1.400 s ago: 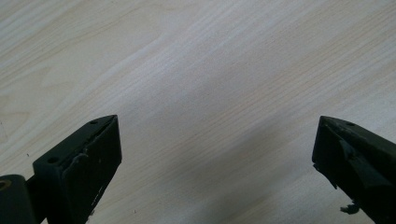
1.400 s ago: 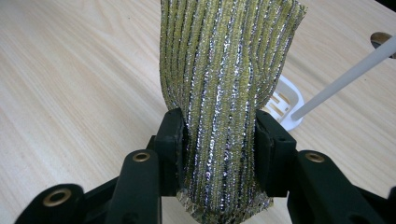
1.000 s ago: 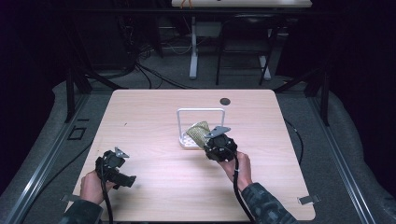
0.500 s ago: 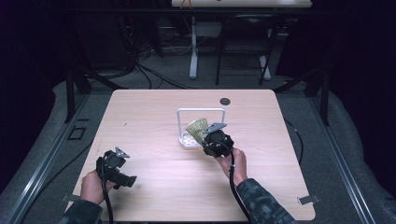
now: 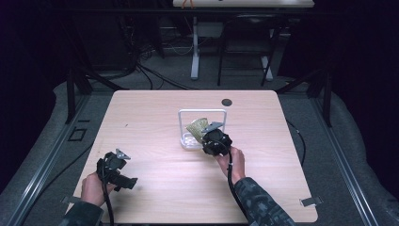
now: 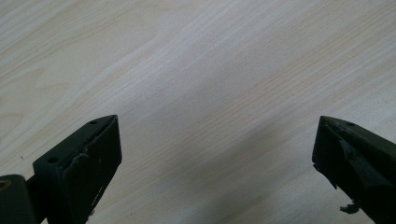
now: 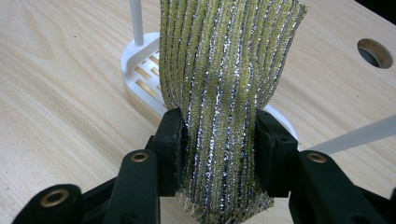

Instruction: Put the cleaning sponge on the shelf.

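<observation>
Left gripper [image 5: 123,175] near the bench's [image 5: 155,122] front-left corner, jaws wide apart over bare wood. Right gripper [image 7: 218,128] mid-bench, jaws clamped on a gold-and-silver ribbed cloth [image 7: 224,70], held upright over the white rack [image 5: 188,140]. Rack base slotted, thin white frame above; round hole [image 5: 227,101] near the far edge.

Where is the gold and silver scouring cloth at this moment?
The cloth is pinched between the right gripper's jaws, just over the white rack near the table's middle; in the high view it shows right of centre.
</observation>
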A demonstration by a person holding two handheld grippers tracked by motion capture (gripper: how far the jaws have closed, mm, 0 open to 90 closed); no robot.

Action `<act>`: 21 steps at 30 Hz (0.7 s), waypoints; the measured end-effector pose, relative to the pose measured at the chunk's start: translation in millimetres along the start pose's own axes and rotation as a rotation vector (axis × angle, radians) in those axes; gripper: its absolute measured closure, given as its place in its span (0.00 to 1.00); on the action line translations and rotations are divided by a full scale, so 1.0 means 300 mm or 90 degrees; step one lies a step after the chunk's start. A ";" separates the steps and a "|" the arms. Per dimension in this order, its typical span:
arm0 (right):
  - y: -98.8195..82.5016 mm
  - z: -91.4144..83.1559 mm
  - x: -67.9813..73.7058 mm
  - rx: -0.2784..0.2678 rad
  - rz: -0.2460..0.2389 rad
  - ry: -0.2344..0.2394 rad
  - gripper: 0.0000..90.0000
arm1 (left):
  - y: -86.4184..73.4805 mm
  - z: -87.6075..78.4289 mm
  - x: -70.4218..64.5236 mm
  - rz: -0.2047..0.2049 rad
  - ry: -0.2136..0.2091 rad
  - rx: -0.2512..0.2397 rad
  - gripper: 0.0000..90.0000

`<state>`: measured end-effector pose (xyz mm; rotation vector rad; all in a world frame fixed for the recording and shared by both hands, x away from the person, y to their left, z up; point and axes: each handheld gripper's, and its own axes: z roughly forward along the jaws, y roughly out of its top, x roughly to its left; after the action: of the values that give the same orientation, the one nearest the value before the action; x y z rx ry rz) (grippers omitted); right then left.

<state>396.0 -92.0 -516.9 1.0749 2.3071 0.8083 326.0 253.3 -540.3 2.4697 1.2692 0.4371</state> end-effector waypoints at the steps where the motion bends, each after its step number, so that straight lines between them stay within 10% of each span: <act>1: 0.000 0.004 -0.001 0.002 0.003 0.000 0.64 | 0.000 0.000 -0.001 -0.003 -0.001 0.000 0.01; 21: 0.034 0.045 0.013 -0.002 0.010 0.004 0.64 | 0.000 -0.001 0.001 0.000 -0.001 -0.001 0.01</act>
<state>407.4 -79.3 -520.3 1.0914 2.3050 0.8224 326.1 253.6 -539.9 2.4689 1.2674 0.4353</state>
